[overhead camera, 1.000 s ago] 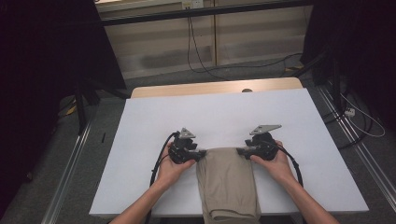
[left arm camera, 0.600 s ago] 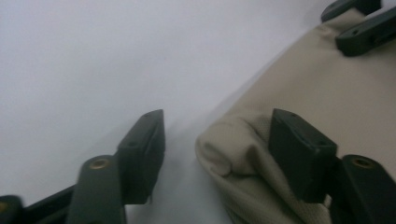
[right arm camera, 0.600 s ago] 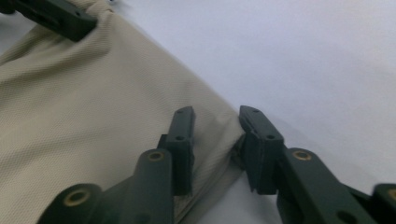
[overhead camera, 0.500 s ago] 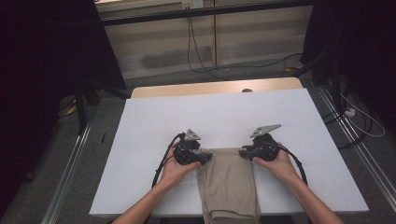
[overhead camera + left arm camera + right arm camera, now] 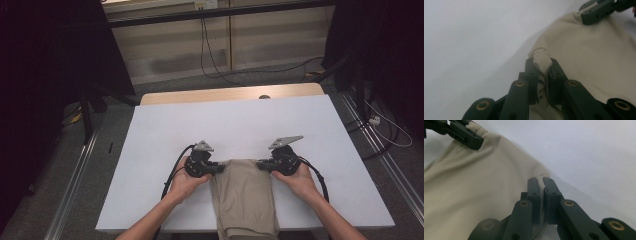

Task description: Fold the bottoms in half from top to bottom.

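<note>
Both pairs of jaws have just been closing, each now with a fold of the cloth (image 5: pixel 245 197) between them; the hands themselves sit about where they were a second ago, at the cloth's far corners.

On the left, the left gripper (image 5: pixel 216 169) pinches the cloth's far left corner. In the left gripper view a rolled nub of beige fabric (image 5: pixel 542 60) pokes up between the tips, and more of it bunches lower down between the jaws, which stand narrow and clamp it. Beyond those tips and to their right the cloth spreads flat on the white table (image 5: pixel 230 122).

On the right, the right gripper (image 5: pixel 262 165) holds the far right corner. In the right gripper view its jaws are almost together, a thin edge of cloth (image 5: pixel 541 185) nipped between the tips; the cloth lies to their left, bare table to their right.
</note>
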The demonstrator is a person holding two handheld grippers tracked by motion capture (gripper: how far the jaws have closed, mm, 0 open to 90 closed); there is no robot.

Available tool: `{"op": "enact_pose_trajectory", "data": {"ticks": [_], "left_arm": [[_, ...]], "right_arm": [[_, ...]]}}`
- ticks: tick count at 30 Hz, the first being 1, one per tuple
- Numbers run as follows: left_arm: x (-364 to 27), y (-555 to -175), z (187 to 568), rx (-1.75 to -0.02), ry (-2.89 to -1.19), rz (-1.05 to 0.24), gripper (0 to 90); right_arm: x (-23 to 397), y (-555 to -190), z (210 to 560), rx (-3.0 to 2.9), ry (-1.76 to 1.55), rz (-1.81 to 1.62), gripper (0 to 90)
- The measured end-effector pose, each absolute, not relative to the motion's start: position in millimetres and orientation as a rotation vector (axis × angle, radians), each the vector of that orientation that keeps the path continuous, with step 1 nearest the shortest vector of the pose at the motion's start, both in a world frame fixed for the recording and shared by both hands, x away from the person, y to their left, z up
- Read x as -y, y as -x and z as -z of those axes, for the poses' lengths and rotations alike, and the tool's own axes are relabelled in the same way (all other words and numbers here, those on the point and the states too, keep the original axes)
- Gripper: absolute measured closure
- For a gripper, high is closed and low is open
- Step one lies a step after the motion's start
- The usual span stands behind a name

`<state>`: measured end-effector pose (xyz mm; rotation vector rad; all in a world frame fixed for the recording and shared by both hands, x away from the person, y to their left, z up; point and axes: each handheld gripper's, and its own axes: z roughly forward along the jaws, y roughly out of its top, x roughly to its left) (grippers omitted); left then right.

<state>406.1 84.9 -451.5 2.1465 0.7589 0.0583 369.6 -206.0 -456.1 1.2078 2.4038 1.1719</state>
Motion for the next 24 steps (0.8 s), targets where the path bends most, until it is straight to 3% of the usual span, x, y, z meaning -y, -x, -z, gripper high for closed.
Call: {"op": "enact_pose_trajectory", "data": {"ticks": [24], "left_arm": [[-98.2, -459.8, 376.9, -0.86, -1.887, -0.312, 81.6]], "right_arm": [[204.1, -407.8, 369.7, -2.076, -1.171, -1.41, 86.1]]}}
